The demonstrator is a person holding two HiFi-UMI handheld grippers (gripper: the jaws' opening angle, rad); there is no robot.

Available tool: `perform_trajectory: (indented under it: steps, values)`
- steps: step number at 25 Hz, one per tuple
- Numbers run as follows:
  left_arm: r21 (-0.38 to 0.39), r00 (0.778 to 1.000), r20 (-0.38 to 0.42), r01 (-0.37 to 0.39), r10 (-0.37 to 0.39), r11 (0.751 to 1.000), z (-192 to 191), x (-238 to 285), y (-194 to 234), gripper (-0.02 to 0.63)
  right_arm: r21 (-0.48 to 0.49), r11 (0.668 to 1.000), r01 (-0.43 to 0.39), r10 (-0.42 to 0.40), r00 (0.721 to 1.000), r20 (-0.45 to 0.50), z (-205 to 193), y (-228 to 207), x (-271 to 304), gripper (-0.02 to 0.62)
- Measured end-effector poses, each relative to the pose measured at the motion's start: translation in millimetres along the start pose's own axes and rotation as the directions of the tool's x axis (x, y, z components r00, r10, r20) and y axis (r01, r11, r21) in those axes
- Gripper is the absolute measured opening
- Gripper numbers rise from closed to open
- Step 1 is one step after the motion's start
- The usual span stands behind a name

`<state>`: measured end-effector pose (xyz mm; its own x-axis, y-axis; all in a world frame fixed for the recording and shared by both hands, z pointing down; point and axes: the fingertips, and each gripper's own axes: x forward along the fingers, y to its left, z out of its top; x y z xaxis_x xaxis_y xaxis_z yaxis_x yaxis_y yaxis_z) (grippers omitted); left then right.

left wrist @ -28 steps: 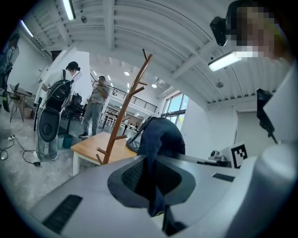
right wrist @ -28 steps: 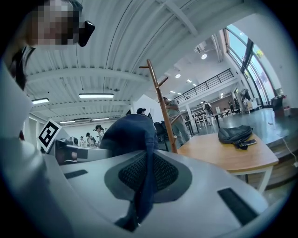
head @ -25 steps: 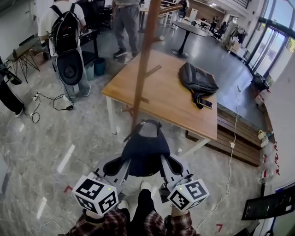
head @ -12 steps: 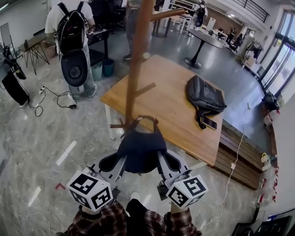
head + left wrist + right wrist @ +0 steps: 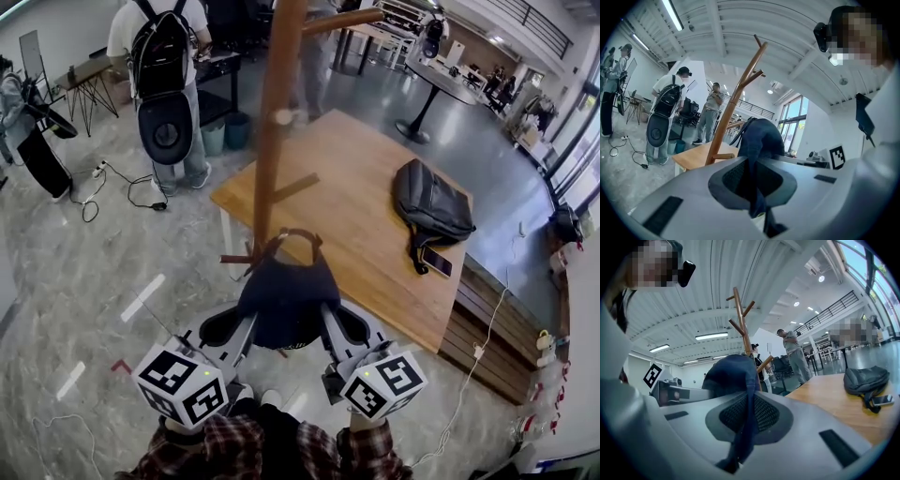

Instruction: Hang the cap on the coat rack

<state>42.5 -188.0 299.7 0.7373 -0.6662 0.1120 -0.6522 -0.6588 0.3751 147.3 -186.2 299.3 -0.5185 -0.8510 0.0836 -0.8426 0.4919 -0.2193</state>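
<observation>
The cap [image 5: 281, 295], a soft dark-navy fabric dome with a thin adjuster strap [image 5: 292, 234] arching over its back opening, hangs stretched between two grippers just in front of the coat rack [image 5: 269, 131]. Over the last second it has been carried closer: the pole now looms larger and nearer, and the strap sits just right of the pole, beside a short low peg [image 5: 236, 259]. It does not yet rest on any peg, so the hanging seems to be in its final approach. The left gripper [image 5: 246, 330] has its jaws clenched on a fold of the cap's cloth, and the right gripper [image 5: 330, 328] pinches the opposite edge the same way. The jaws are smooth pale-grey plastic with dark mesh-textured pads. The rack is smooth, round, warm-brown wood with pegs angled upward. Behind it stands a pale wooden counter [image 5: 352, 244] carrying a slumped black backpack [image 5: 429, 202]. The floor [image 5: 84, 281] is glossy grey stone.
</observation>
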Motion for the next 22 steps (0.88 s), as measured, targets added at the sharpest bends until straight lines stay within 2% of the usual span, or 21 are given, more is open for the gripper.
perform_trajectory:
  steps: [11,22]
  values:
    - [-0.052,0.997,-0.066,-0.054,0.051,0.997,-29.2,-0.9,38.4,0.025,0.030,0.999,-0.019,0.022,0.996,-0.086,-38.0,-0.8,29.5,0.021]
    - [-0.079,0.987,-0.121,-0.115,0.105,0.990,-67.8,16.2,71.8,0.025,0.059,0.998,-0.017,0.025,0.990,-0.136,-85.0,-21.3,55.6,0.021]
